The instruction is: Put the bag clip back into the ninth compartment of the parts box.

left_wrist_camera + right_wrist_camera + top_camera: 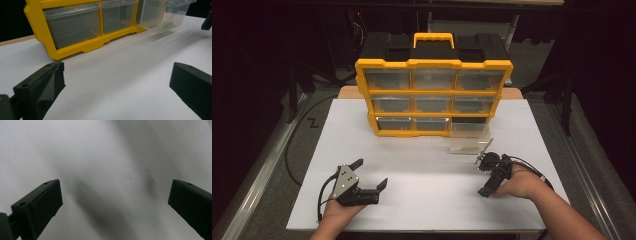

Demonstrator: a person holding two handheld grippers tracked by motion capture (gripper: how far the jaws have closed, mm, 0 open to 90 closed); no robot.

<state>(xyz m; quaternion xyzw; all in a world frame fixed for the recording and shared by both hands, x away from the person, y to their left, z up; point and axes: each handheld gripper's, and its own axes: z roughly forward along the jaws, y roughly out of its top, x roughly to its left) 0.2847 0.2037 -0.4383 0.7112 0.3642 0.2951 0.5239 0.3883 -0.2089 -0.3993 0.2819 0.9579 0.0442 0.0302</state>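
A yellow and black organizer (433, 95) with clear drawers stands at the back of the white table top (427, 175). Its bottom right drawer (469, 136) is pulled out, and a small green thing (469, 148) lies in it. The left gripper view shows that drawer (165, 15) and the green thing (168, 24) at the upper right. My left gripper (371, 173) rests near the front left, open, with nothing between its jaws (117, 87). My right gripper (483, 176) is at the front right, in front of the drawer. It points down at the bare white surface and is open and empty (116, 205).
A black cable (292, 150) loops on the floor left of the table. Metal rails run along both sides. The organizer's yellow handle (433, 39) sticks up at the back. A dark part of the other gripper (207, 22) is at the right edge of the left gripper view.
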